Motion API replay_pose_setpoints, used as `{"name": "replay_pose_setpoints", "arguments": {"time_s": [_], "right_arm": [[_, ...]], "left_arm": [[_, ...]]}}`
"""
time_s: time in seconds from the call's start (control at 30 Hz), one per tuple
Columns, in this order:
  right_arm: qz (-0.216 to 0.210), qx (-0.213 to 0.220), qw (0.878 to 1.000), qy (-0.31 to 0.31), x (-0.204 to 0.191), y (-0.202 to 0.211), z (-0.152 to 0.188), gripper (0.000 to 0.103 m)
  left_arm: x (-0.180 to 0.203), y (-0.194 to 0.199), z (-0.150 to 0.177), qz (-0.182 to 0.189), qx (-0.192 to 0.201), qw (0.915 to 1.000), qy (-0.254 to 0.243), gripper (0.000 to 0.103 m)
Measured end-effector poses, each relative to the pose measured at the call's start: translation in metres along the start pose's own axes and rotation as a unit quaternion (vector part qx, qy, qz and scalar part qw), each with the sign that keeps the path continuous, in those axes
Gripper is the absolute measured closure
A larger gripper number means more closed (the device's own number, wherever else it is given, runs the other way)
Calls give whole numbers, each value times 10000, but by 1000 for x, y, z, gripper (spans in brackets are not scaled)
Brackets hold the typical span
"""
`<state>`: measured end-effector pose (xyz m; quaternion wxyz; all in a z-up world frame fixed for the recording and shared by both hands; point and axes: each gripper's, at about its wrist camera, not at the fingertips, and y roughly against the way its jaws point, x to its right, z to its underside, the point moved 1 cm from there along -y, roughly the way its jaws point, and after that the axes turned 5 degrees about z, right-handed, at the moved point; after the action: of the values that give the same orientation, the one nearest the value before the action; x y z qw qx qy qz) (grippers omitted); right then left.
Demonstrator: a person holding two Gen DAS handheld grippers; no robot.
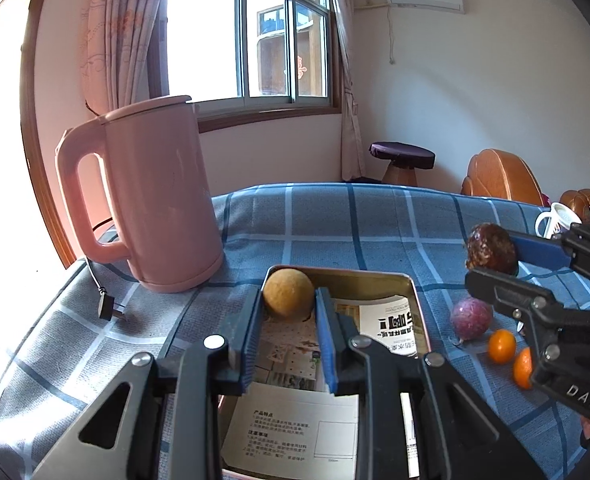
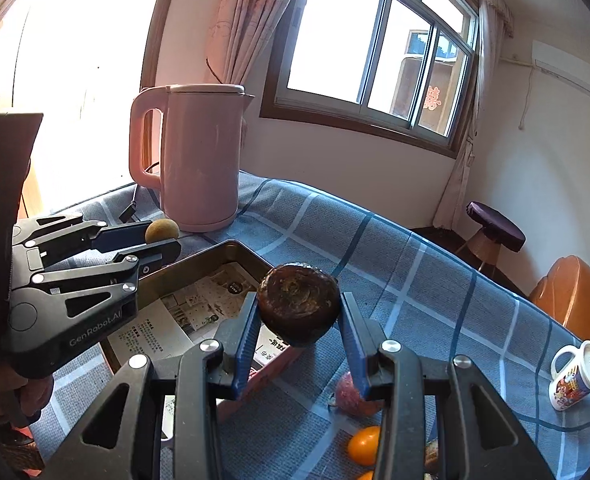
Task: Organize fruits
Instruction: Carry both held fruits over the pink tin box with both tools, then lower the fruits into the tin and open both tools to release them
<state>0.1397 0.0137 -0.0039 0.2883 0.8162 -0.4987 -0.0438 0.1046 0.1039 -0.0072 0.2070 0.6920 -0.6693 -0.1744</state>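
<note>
My left gripper [image 1: 289,300] is shut on a tan round fruit [image 1: 288,291] and holds it over the far end of a metal tin [image 1: 411,284] lined with printed paper. It also shows in the right wrist view [image 2: 163,242], with the tan fruit [image 2: 161,230] at its tips. My right gripper [image 2: 299,312] is shut on a dark brown wrinkled fruit [image 2: 298,307], held above the tin's [image 2: 199,258] right edge; it shows in the left wrist view [image 1: 491,258] too. A purple-red fruit [image 1: 471,318] and two small oranges [image 1: 501,345] lie on the cloth right of the tin.
A pink kettle [image 1: 155,196] stands at the back left of the blue checked tablecloth [image 1: 355,220], its cord and plug [image 1: 107,308] beside it. A white mug [image 2: 577,376] lies on its side at the right. A stool [image 1: 401,160] and orange chairs stand beyond the table.
</note>
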Motion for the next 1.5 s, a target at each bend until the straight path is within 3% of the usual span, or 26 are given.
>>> {"name": "replay_pose_setpoints", "arguments": {"time_s": [0.57,1.5], "right_arm": [[-402,-216,9989,-46,-15,-49,12,62],[-663,-640,9957,131,-30,-80,27,62]], "left_arm": [[-9,-48,-2,126,-875,9961,53,75],[-7,-77,9,-113,-1422,9896,-169,75]]}}
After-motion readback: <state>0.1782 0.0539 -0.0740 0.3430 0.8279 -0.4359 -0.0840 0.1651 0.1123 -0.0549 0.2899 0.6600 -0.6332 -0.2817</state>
